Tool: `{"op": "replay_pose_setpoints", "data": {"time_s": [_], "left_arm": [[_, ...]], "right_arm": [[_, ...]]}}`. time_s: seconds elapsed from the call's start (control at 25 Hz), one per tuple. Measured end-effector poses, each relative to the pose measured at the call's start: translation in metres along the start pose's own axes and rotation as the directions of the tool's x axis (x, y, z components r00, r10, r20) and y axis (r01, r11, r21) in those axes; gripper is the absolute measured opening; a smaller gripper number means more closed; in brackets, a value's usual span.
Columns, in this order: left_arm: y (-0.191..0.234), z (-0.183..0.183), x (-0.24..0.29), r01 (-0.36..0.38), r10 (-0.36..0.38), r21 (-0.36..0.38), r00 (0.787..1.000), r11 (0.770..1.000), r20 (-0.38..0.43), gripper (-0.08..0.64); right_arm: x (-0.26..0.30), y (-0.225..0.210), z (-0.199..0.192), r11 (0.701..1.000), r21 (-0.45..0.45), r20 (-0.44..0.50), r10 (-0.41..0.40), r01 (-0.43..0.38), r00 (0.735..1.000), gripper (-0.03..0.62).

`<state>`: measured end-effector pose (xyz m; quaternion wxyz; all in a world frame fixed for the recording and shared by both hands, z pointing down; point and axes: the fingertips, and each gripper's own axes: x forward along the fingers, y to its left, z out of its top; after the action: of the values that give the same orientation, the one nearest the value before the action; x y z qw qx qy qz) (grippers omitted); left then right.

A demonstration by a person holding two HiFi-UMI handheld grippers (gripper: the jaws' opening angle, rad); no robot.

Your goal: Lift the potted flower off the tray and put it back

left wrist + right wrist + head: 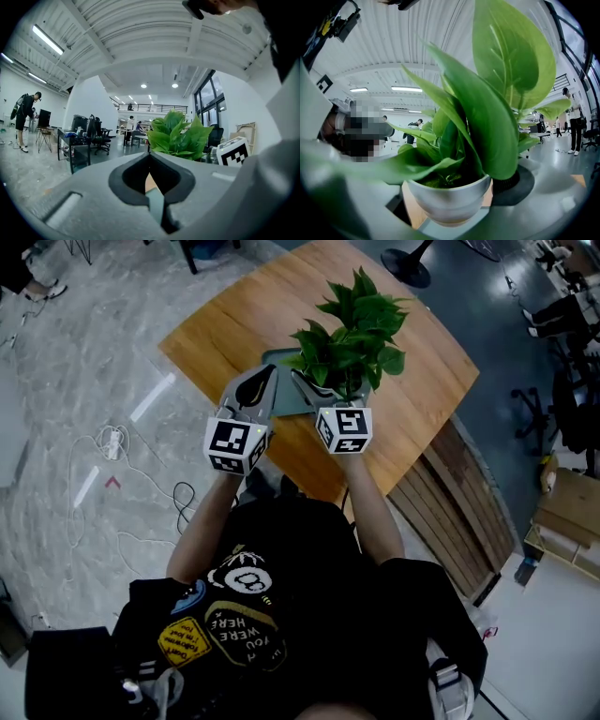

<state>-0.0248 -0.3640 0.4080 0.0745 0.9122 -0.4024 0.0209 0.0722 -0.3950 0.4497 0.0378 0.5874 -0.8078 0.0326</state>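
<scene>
My left gripper [263, 381] and right gripper [302, 382]: pale grey moulded shells, dark lining round the jaw cut-outs. Each carries a white cube with black square markers: left cube [236, 445], right cube [344, 429]. I wear a black short-sleeved T-shirt [309, 577]. Prints on its front: yellow badge [185, 641], black-and-white round graphic [246, 579], yellow-edged shield [246, 626] with white lettering.
</scene>
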Motion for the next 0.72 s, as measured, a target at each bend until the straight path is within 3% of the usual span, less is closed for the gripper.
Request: {"op": "replay_pose_setpoints", "data": {"time_s": [0.4,0.72], "left_arm": [[0.007,-0.022,0.000,-0.047,0.047,-0.005,0.998,0.999,-0.041,0.000],[0.019,-0.076,0.032,-0.046,0.049,0.037,0.996,0.998,-0.068,0.000]], "right_arm": [[0.010,-0.014,-0.023,1.000,0.004,-0.001,0.019,-0.019,1.000,0.543],[0.042,-0.043,-0.103,0.999,0.000,-0.010,0.032,-0.032,0.999,0.543]]}}
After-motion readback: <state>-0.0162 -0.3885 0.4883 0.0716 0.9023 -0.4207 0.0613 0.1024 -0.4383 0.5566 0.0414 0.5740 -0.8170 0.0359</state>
